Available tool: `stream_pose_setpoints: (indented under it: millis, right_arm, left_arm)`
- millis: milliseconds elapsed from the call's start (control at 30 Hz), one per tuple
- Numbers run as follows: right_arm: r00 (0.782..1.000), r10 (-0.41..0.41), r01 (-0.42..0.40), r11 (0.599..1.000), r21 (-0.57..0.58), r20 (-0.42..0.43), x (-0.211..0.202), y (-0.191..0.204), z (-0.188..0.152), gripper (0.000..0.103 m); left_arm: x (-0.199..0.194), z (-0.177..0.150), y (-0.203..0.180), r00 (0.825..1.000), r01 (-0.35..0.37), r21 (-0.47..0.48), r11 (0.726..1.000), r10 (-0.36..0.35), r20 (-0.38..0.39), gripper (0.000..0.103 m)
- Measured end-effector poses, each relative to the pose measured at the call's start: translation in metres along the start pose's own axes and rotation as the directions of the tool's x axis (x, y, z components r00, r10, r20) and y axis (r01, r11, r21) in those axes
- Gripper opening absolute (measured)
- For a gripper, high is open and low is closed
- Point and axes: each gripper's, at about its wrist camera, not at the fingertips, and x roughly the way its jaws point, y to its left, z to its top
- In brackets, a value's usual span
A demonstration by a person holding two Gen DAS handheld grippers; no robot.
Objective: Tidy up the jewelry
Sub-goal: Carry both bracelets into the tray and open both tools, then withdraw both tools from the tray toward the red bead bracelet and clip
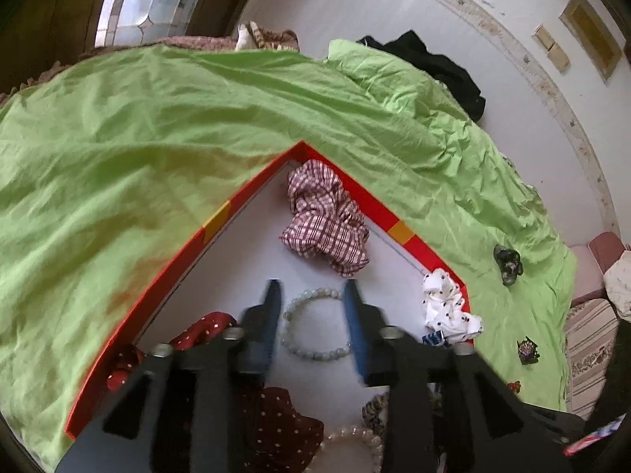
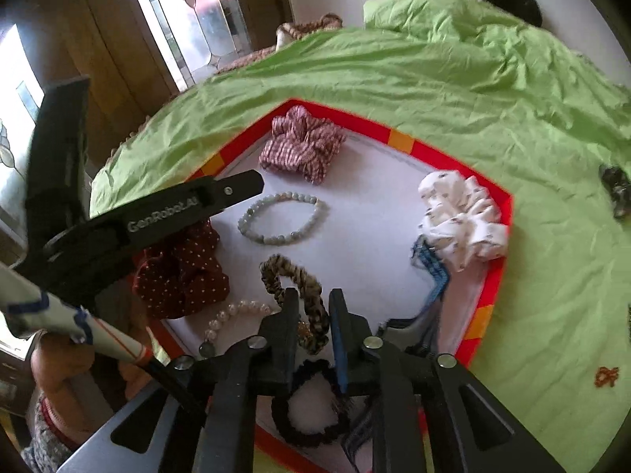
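left gripper (image 1: 311, 287): jaws apart, straddling jade bracelet (image 1: 315, 323) in tray (image 1: 221, 216) | right gripper (image 2: 313, 295): jaws apart over leopard scrunchie (image 2: 294, 280) | advice: beads to be pinched squarely, lifted slowly

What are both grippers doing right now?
Left gripper: open, above the bead bracelet, holding nothing.
Right gripper: open, over the leopard scrunchie, holding nothing.

Tray (image 2: 489, 317) sits on the bedsheet (image 2: 453, 90) — inside it, bead bracelet (image 2: 282, 216) centre, plaid scrunchie (image 2: 301, 142) behind, dotted scrunchie (image 2: 181, 272) left, printed scrunchie (image 2: 461, 216) right — pearl bracelet (image 2: 232, 317) nearer.
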Motion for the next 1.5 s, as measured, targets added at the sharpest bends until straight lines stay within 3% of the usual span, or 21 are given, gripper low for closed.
stream_pose_setpoints:
  millis: [167,433,533,667,833,1033,1167,1367,1500]
  right_arm:
    - [0.998,-0.045,0.044,0.999,0.024,0.048,-0.033,-0.015,-0.017,0.026]
    - [0.986,-0.151,0.142,0.984,0.107,0.076,-0.084,-0.055,-0.071,0.028]
    - [0.977,-0.196,0.182,0.971,0.158,0.078,-0.103,-0.074,-0.102,0.034]
    - [0.963,-0.265,0.25,0.945,0.211,0.048,-0.118,-0.098,-0.147,0.036]
    - [0.954,-0.299,0.282,0.904,0.322,0.003,-0.135,-0.135,-0.197,0.036]
    - [0.946,-0.323,0.285,0.872,0.399,0.029,-0.154,-0.162,-0.222,0.039]
    - [0.951,-0.306,0.256,0.862,0.438,0.046,-0.158,-0.17,-0.232,0.039]
    - [0.947,-0.311,0.242,0.855,0.459,0.08,-0.171,-0.185,-0.245,0.039]
    - [0.943,-0.323,0.239,0.829,0.506,0.083,-0.18,-0.206,-0.258,0.04]
  left_arm:
    - [-0.007,-0.003,-0.002,1.0,0.002,0.005,1.0,-0.002,0.03,0.043]
    - [-0.022,-0.015,-0.012,0.993,-0.077,0.053,0.996,0.072,0.092,0.045]
    - [-0.03,-0.023,-0.019,0.984,-0.133,0.076,0.988,0.122,0.131,0.045]
    - [-0.043,-0.04,-0.033,0.97,-0.184,0.11,0.977,0.162,0.182,0.058]
    - [-0.057,-0.066,-0.059,0.97,-0.199,0.215,0.956,0.161,0.18,0.059]
    - [-0.092,-0.097,-0.11,0.992,-0.108,0.325,0.939,0.081,0.096,0.065]
    - [-0.11,-0.115,-0.153,0.997,-0.061,0.42,0.905,0.035,0.068,0.07]
    - [-0.11,-0.149,-0.196,1.0,-0.005,0.515,0.857,0.007,-0.001,0.072]
    - [-0.102,-0.167,-0.213,0.999,-0.006,0.548,0.836,0.033,-0.039,0.072]
